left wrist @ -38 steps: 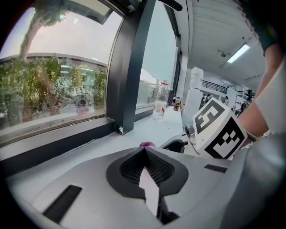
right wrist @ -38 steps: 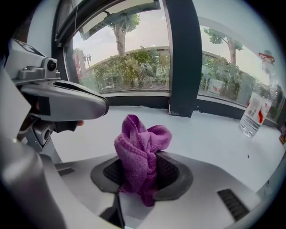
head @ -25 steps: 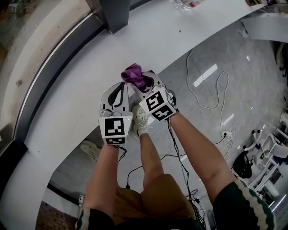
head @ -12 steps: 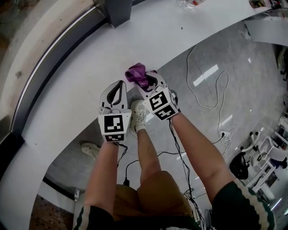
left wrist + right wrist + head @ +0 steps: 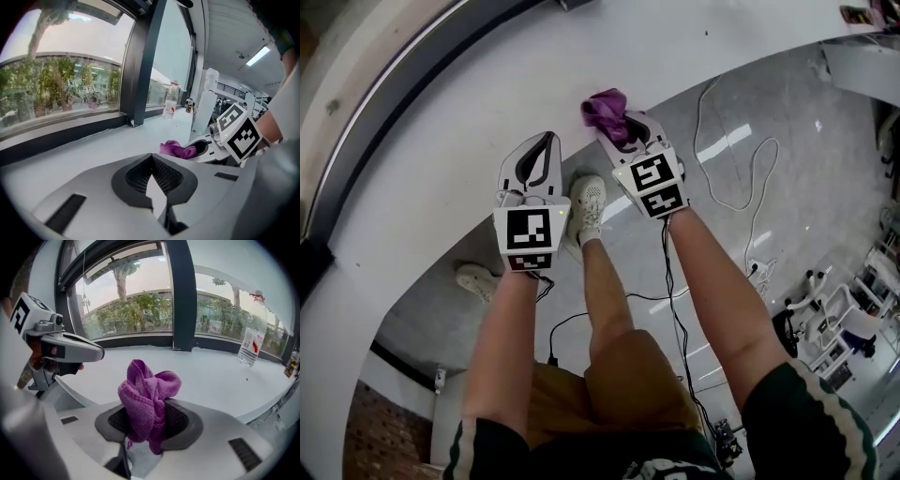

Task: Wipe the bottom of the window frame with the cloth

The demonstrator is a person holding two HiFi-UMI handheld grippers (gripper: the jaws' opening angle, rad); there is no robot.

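Observation:
A bunched purple cloth (image 5: 607,111) (image 5: 147,401) sticks up from my right gripper (image 5: 625,128) (image 5: 149,417), whose jaws are shut on it, over the front edge of the white sill (image 5: 441,159). In the left gripper view the cloth (image 5: 177,149) shows to the right. My left gripper (image 5: 540,154) (image 5: 151,173) is shut with nothing in it, over the sill to the left of the right one. The dark bottom of the window frame (image 5: 389,98) (image 5: 140,341) (image 5: 61,136) runs along the sill's far side, well beyond both grippers.
A dark upright window post (image 5: 179,296) (image 5: 143,65) stands on the frame. A clear water bottle (image 5: 250,347) (image 5: 170,101) stands on the sill to the right. Below the sill's edge are the person's legs, a white shoe (image 5: 589,208) and cables (image 5: 731,169) on the grey floor.
Both grippers have moved forward over the sill toward the window, the right one carrying the purple cloth. The head view has shifted so the sill and frame sit higher.

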